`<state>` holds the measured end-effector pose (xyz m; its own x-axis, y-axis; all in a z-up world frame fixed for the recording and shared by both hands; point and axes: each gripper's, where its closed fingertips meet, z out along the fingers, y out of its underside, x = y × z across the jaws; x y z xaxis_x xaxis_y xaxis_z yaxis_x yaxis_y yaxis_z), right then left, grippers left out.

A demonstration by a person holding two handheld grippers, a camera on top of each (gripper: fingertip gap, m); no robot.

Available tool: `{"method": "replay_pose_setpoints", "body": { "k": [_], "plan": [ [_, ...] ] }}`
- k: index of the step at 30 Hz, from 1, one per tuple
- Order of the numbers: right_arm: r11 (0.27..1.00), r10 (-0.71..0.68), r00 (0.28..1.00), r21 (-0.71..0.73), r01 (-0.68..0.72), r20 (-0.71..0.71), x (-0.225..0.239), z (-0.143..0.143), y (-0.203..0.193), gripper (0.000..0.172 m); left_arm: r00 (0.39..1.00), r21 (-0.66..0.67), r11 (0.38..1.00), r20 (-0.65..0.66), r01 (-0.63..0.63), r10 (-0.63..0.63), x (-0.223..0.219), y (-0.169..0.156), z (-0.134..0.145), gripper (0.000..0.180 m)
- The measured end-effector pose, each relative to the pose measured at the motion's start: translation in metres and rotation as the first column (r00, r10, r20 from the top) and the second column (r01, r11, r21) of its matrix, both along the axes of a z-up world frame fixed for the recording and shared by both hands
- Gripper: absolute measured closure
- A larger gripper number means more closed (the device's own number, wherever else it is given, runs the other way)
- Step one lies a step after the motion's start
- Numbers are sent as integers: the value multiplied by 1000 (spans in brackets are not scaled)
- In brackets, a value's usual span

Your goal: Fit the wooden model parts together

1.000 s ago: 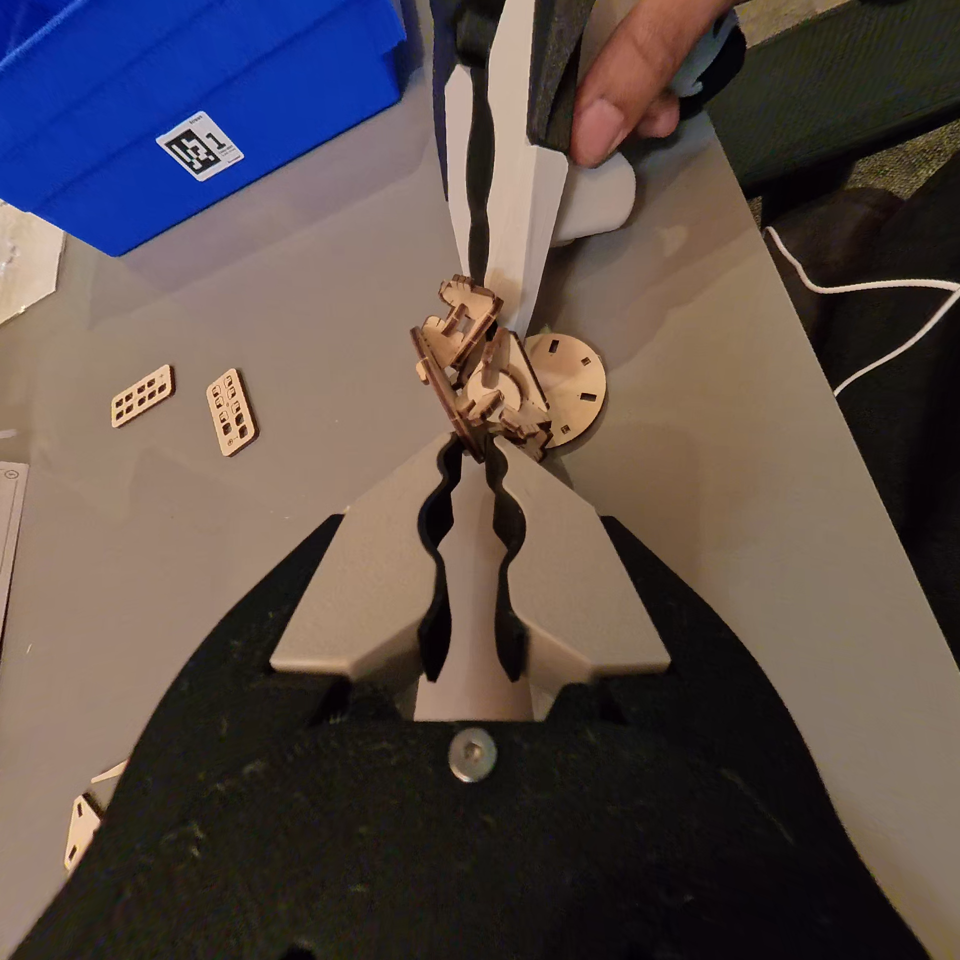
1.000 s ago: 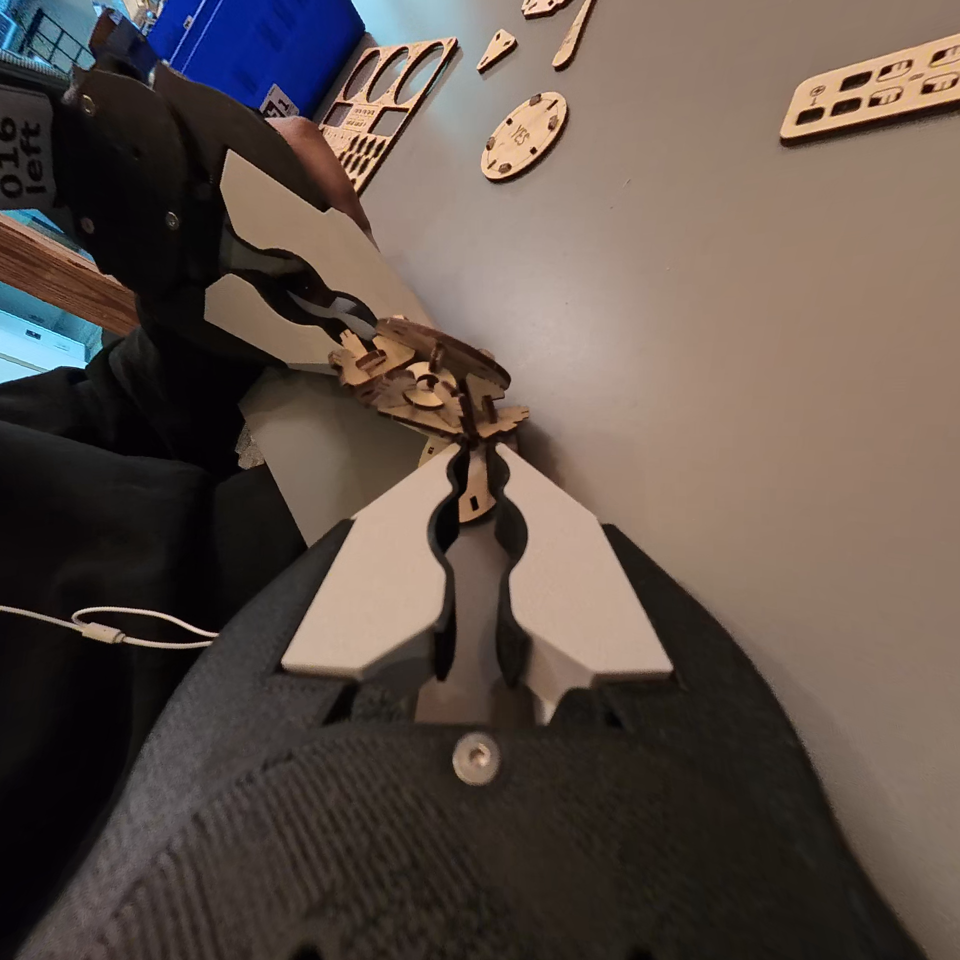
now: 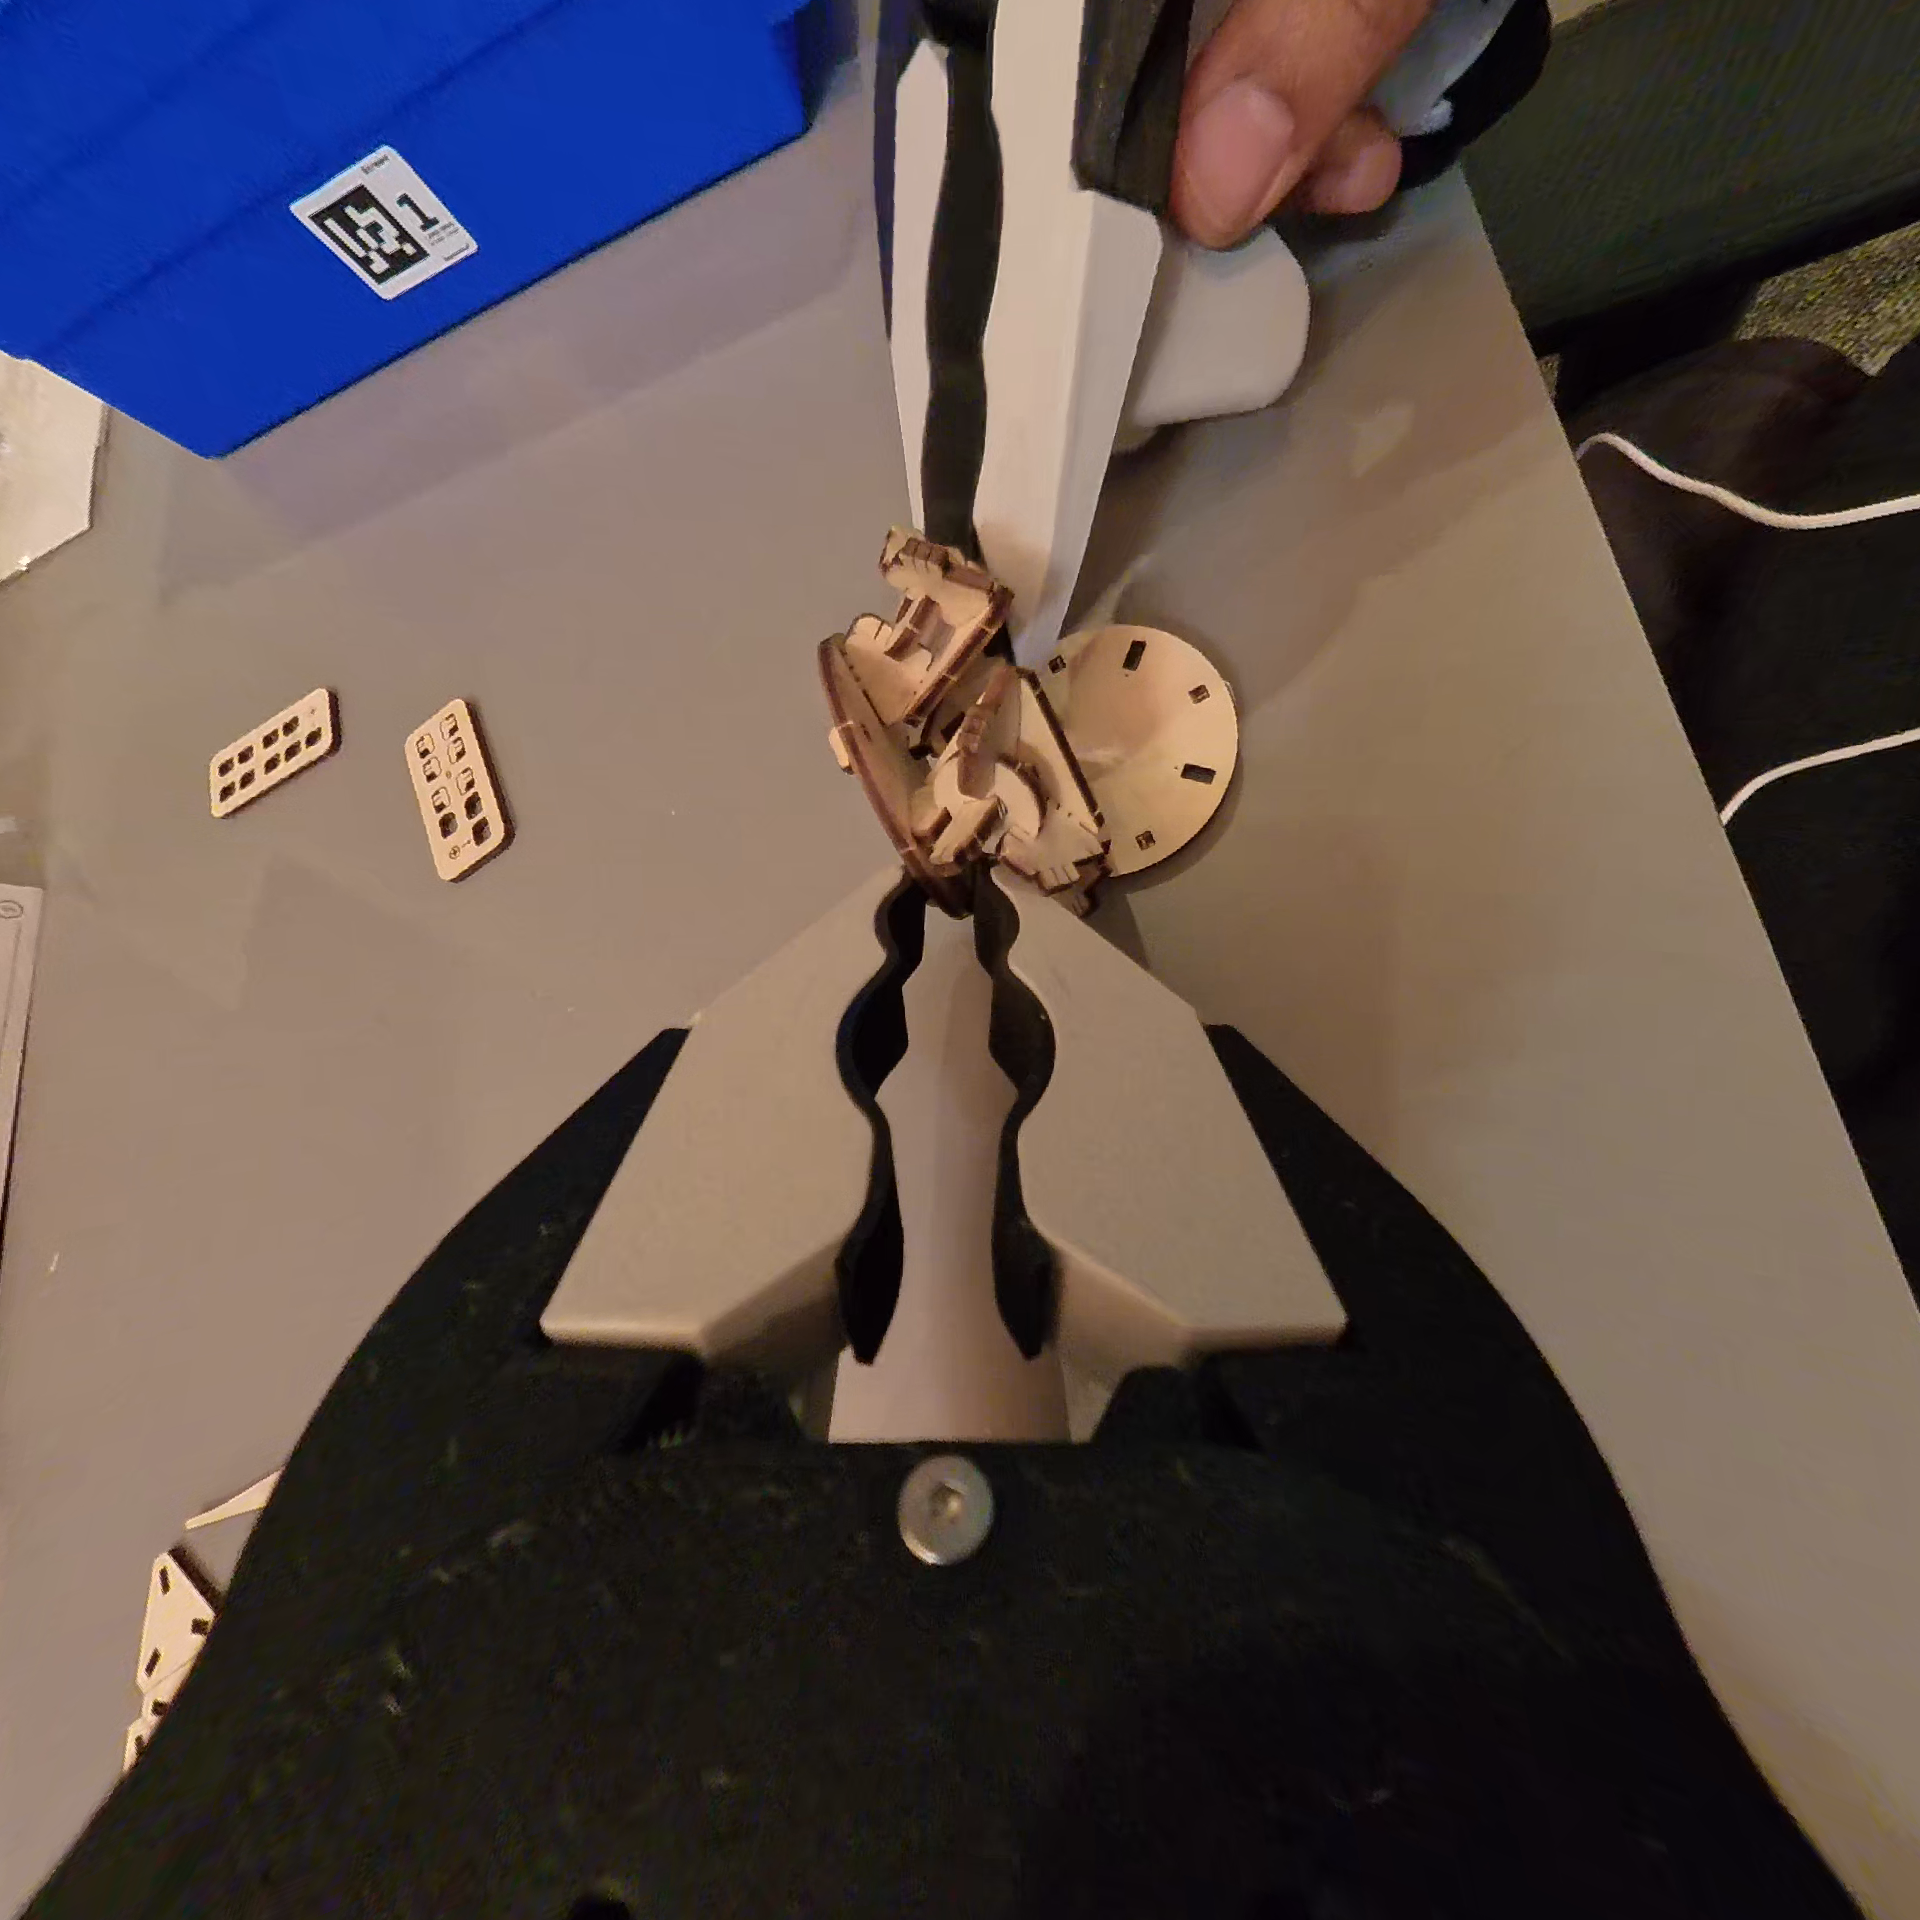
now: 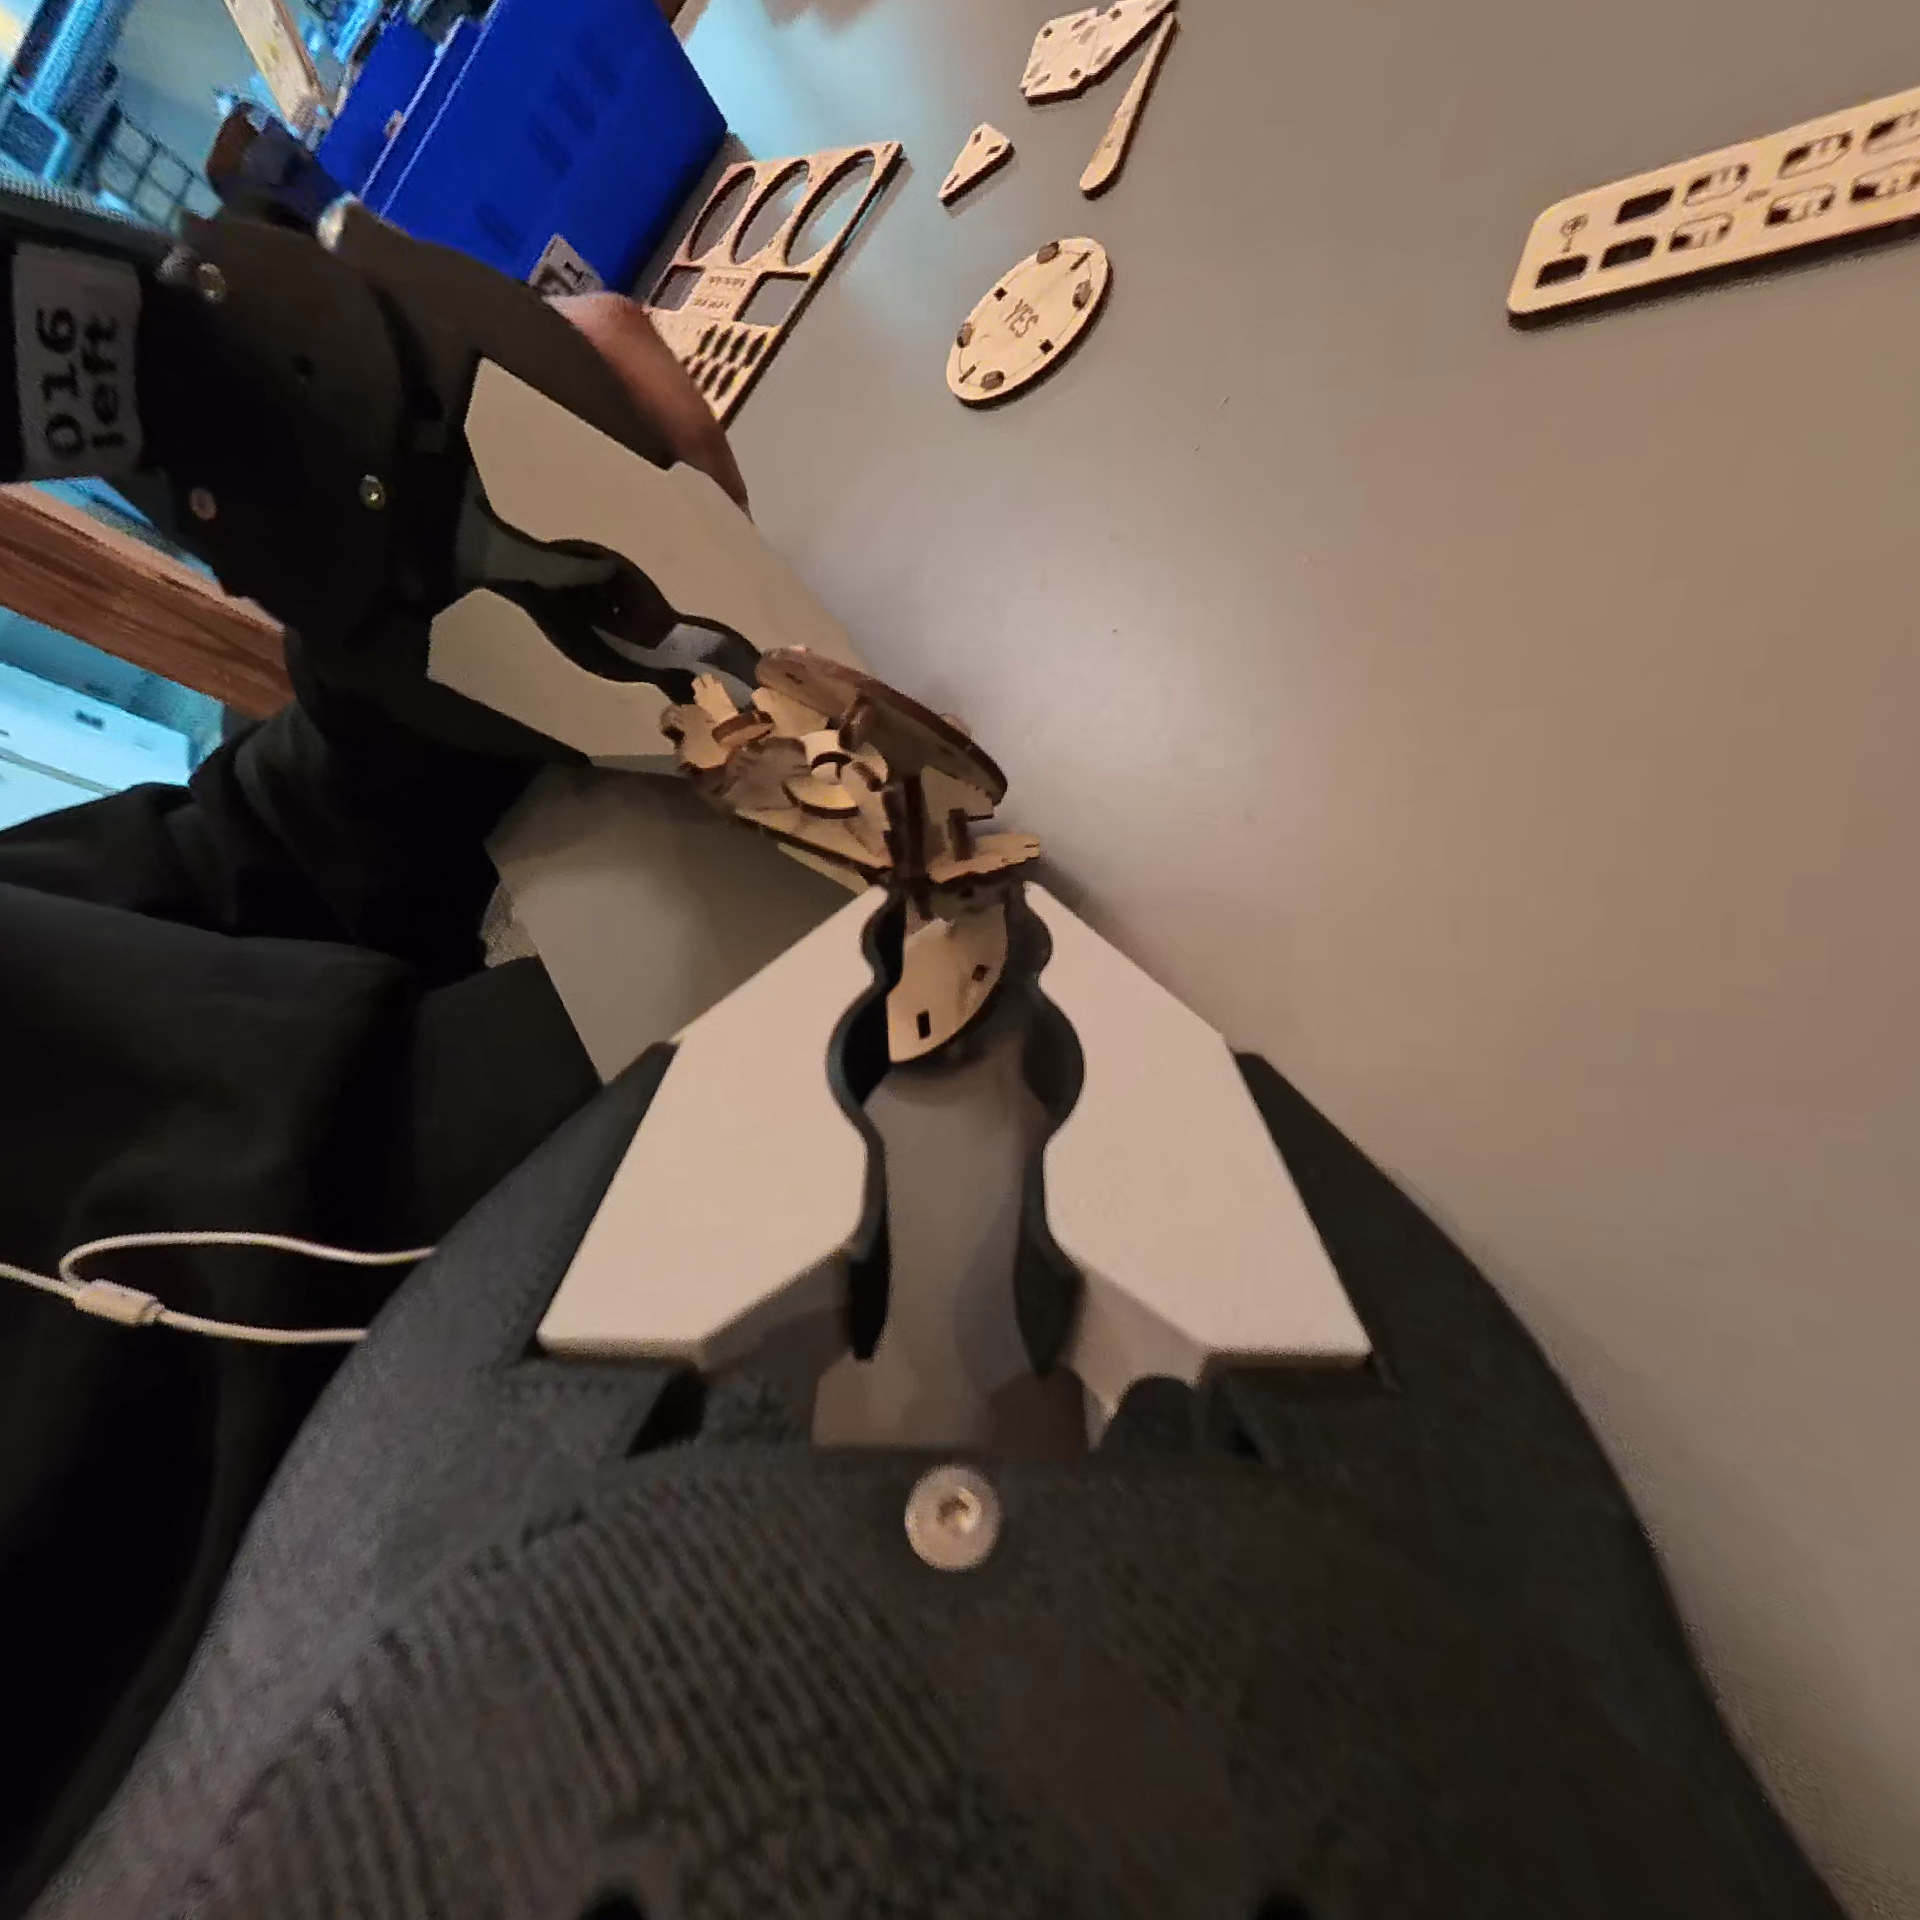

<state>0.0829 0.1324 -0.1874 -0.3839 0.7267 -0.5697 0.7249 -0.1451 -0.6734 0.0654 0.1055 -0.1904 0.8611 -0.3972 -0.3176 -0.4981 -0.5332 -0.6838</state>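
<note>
A small wooden assembly (image 3: 956, 748) of slotted laser-cut parts hangs just above the grey table (image 3: 520, 1039). My left gripper (image 3: 945, 899) is shut on the dark edge of the assembly's near disc and holds it up. This grip also shows in the right wrist view (image 4: 717, 675). My right gripper (image 4: 951, 904) reaches in from the far side, seen in the left wrist view (image 3: 977, 582). Its jaws stand apart. A round slotted disc (image 4: 935, 997) at the assembly's end sits tilted between its pads without being pressed. The same disc shows in the left wrist view (image 3: 1153, 727).
A blue bin (image 3: 416, 156) stands at the far left. Two small perforated wooden plates (image 3: 275, 750) (image 3: 457, 790) lie to the left. A loose wooden disc (image 4: 1027, 317), a cut-out sheet (image 4: 769, 260) and a long slotted strip (image 4: 1714, 218) lie farther off. The table edge (image 3: 1621, 727) runs close on the right. My right fingertips sit around 4 centimeters from my left ones.
My right gripper's jaws have opened off the round disc, which was pinched edge-on and now sits tilted and loose between them. My left gripper keeps its hold on the assembly.
</note>
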Motion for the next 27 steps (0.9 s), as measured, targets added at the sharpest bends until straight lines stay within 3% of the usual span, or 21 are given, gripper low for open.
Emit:
{"method": "replay_pose_setpoints", "body": {
  "k": [18, 27],
  "plan": [
    [993, -23, 996, -114, 33, 86, -1, -4, -4, 161, 1000, 7, 1000, -20, 13, -13, 4, 0, 1, 174],
    [996, 41, 994, -84, -33, 97, -1, -5, -3, 162, 1000, 10, 1000, -14, 5, -5, 5, 1, 0, 174]
  ]
}}
